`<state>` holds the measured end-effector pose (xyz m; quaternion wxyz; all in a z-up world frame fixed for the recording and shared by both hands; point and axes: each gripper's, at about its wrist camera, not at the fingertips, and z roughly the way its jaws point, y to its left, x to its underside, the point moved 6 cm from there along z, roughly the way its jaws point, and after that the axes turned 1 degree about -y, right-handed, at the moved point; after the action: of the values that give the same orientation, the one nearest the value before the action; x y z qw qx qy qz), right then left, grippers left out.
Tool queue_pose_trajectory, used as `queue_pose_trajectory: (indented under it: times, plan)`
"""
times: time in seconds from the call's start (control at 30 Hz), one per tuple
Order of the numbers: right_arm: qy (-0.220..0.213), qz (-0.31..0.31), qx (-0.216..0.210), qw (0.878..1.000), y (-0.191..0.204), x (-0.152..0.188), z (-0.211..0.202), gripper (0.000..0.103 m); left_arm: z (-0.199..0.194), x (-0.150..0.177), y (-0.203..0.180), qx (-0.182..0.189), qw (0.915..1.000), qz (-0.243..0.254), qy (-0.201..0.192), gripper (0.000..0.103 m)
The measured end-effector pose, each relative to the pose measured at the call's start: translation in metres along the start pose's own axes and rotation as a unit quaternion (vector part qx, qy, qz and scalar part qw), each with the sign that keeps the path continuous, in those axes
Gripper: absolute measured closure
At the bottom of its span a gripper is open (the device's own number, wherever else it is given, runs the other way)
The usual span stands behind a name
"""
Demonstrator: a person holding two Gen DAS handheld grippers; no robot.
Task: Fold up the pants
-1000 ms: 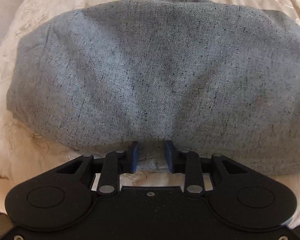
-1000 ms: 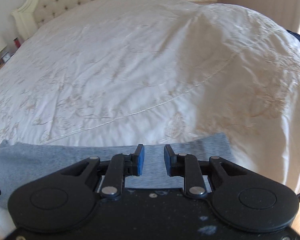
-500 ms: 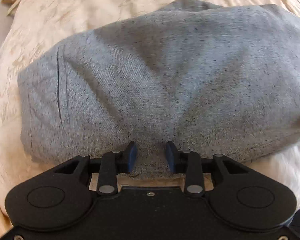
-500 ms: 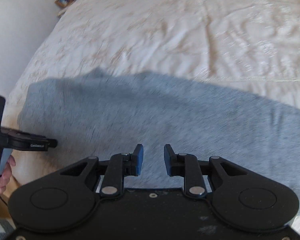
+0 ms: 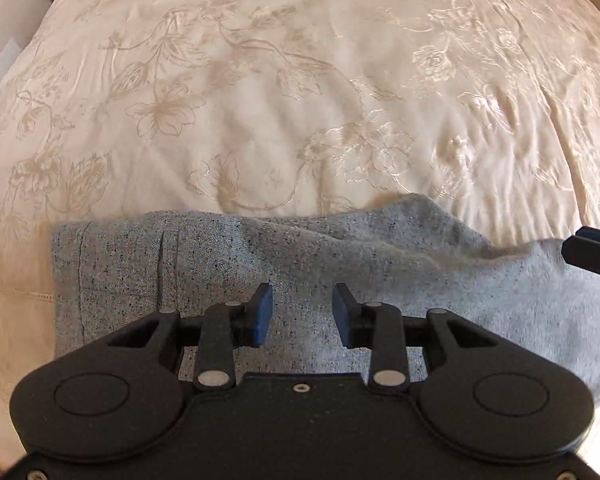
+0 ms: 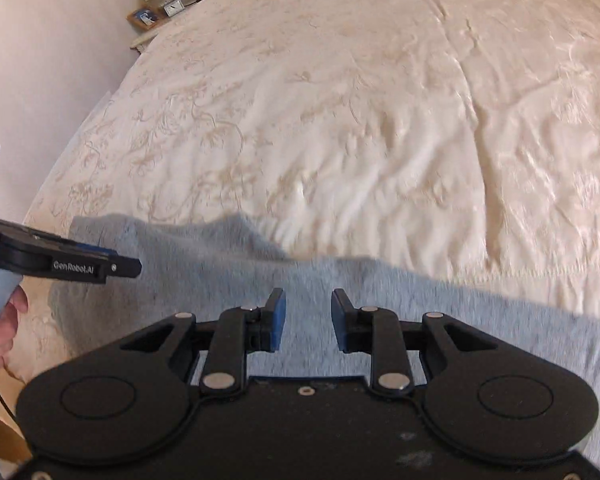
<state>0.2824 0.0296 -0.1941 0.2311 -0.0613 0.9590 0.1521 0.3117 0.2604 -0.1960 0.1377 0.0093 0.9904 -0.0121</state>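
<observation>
From my left wrist camera I see the speckled grey woven pants (image 5: 340, 264) lying folded along the near edge of the bed, on the cream bedspread embroidered with pale gold flowers (image 5: 260, 100). Their left end is square and flat, with two dark seam lines running across it; toward the right the cloth rises in a soft ridge and a small peak. My left gripper (image 5: 302, 314) sits low over the pants, its blue-padded jaws standing apart with only bare cloth showing between them — nothing is pinched. At the right edge of this view the tip of the other tool pokes in above the fabric.

From my right wrist camera the same pants (image 6: 440, 304) stretch across the lower frame, somewhat blurred, their far edge uneven against the bedspread (image 6: 360, 100). My right gripper (image 6: 308, 320) is also parted, jaws released, with grey cloth visible in the gap; I cannot tell whether the pads touch the fabric. The left gripper (image 6: 132, 267) reaches in from the left side over the pants' far corner, and the left hand (image 6: 2, 328) holding it shows at the frame edge. Far back, a small wooden nightstand with a white lamp, a clock and a framed photo (image 6: 160, 12) stands against the wall
</observation>
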Motion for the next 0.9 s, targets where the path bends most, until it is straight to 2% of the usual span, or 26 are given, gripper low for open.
queue_pose_trajectory:
  times: [0.13, 0.23, 0.33, 0.47, 0.6, 0.63, 0.67, 0.7, 0.73, 0.8, 0.87, 0.9]
  plan:
    - [0.005, -0.037, -0.008, 0.999, 0.003, -0.034, 0.017, 0.074, 0.031, -0.002, 0.015, -0.019, 0.9996, -0.015, 0.012, 0.060]
    - [0.020, -0.058, -0.010, 0.998, 0.014, -0.043, 0.040, 0.074, 0.051, 0.001, 0.020, -0.002, 0.9994, -0.005, 0.033, 0.060]
    - [0.037, -0.067, -0.017, 0.997, 0.026, -0.046, 0.061, 0.074, 0.054, 0.006, 0.017, 0.004, 0.9991, 0.039, 0.014, 0.060]
    - [0.056, -0.082, -0.031, 0.995, 0.038, -0.047, 0.089, 0.074, 0.051, 0.024, 0.012, 0.008, 0.9941, 0.105, -0.024, 0.058]
    - [0.078, -0.088, -0.037, 0.992, 0.050, -0.044, 0.112, 0.074, 0.050, 0.031, 0.014, 0.014, 0.9934, 0.107, -0.037, 0.057]
    - [0.085, -0.088, -0.045, 0.991, 0.052, -0.041, 0.115, 0.076, 0.050, 0.031, 0.015, 0.016, 0.9940, 0.102, -0.036, 0.057]
    - [0.094, -0.093, -0.055, 0.990, 0.055, -0.038, 0.118, 0.098, 0.050, 0.031, 0.015, 0.020, 0.9946, 0.096, -0.035, 0.056]
    - [0.100, -0.104, -0.061, 0.988, 0.060, -0.036, 0.118, 0.100, 0.051, 0.031, 0.017, 0.023, 0.9950, 0.091, -0.034, 0.055]
    - [0.098, -0.114, -0.066, 0.987, 0.066, -0.036, 0.116, 0.101, 0.051, 0.031, 0.017, 0.024, 0.9952, 0.088, -0.034, 0.054]
    - [0.055, -0.116, -0.054, 0.990, 0.074, -0.055, 0.109, 0.101, 0.049, 0.032, 0.017, 0.023, 0.9947, 0.092, -0.039, 0.054]
    - [0.017, -0.073, -0.037, 0.996, 0.062, -0.084, 0.110, 0.101, 0.050, 0.034, 0.015, 0.019, 0.9939, 0.101, -0.041, 0.053]
    - [0.023, -0.060, -0.033, 0.997, 0.055, -0.091, 0.117, 0.101, 0.049, 0.033, 0.015, 0.018, 0.9938, 0.103, -0.039, 0.053]
